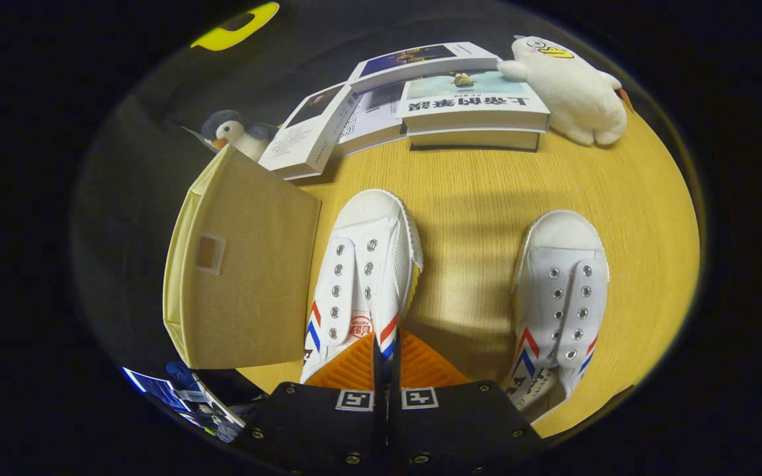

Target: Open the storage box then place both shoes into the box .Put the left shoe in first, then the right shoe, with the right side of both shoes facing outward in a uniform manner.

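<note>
Two white canvas shoes sit on the wooden table (pixel 480 198), and your gripper (pixel 386 357) has its fingers pinched onto the side wall of the left shoe (pixel 361 277), at the striped part near the heel, the wall caught in the narrow slot between the ribbed pads. That shoe stands just beside the storage box (pixel 242 264), almost touching its flap; the right shoe (pixel 563 291) lies well apart from the box, on the far side of the held shoe.

The box is a soft, beige woven-fabric cube with a small label window, its flap raised towards you, so whether the mouth is clear cannot be judged. The shoes are limp canvas with rubber toe caps and metal eyelets, unlaced.

The risk, as it looks: you hold one thin fabric wall only, so the shoe may swing, sag or slip as it lifts, and turn its wrong side outward. The soft box may also buckle or slide if the toe catches it.
</note>
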{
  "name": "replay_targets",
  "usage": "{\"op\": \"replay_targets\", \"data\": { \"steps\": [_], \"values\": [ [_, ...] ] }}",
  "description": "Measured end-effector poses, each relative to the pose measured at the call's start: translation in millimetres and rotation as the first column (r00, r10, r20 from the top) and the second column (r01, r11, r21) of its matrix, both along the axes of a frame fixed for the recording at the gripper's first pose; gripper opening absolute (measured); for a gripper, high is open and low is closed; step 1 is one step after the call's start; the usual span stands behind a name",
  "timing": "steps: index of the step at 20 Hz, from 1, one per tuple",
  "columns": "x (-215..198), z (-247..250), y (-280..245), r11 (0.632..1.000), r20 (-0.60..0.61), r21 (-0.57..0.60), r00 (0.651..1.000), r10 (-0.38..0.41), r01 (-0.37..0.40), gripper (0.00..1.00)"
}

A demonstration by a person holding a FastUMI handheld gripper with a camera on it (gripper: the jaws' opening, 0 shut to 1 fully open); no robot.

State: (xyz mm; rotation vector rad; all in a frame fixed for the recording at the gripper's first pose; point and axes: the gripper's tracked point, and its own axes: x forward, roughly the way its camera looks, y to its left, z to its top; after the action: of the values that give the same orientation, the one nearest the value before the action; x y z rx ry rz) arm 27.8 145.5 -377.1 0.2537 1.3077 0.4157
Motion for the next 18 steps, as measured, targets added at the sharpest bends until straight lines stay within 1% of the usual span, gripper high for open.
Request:
{"op": "replay_targets", "data": {
  "steps": [11, 14, 18],
  "values": [
    [4.3, 105.1, 12.1, 0.999, 0.056, 0.034, 0.998, -0.007, 0.005, 0.01],
    [5.6, 129.6, 29.2, 0.996, 0.063, 0.087, 0.998, -0.011, 0.005, 0.01],
    [9.1, 155.2, 59.9, 0.991, 0.069, 0.133, 0.997, 0.024, -0.033, 0.01]
  ]
}}
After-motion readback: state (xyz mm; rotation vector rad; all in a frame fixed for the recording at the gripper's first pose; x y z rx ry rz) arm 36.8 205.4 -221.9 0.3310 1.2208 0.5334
